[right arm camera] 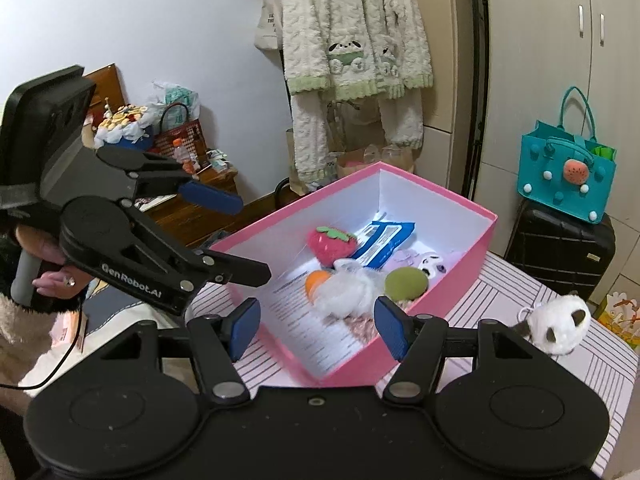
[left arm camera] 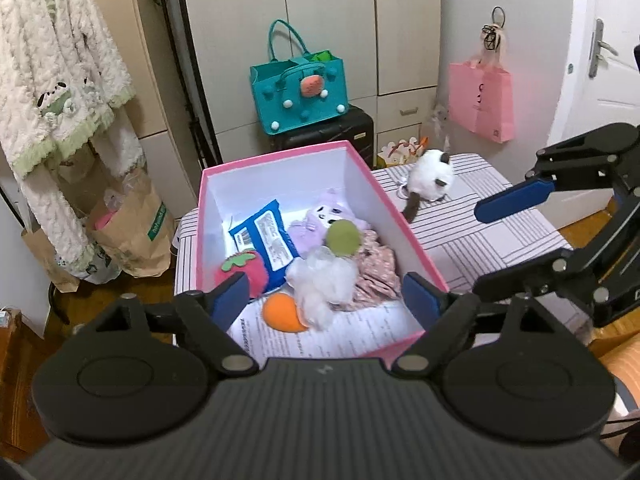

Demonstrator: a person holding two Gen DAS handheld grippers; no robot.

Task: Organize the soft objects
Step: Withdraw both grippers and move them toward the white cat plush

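the pink box sits on the striped table and holds one strawberry plush, one blue packet, one purple plush, one green ball, one white fluffy toy, one orange toy and a floral cloth. one white plush lies outside on the table, at two o'clock from the box. the left gripper and the right gripper both hang over the box's near end, jaws spread, gripping nothing.

teal tote bag on black suitcase | pink paper bag hanging
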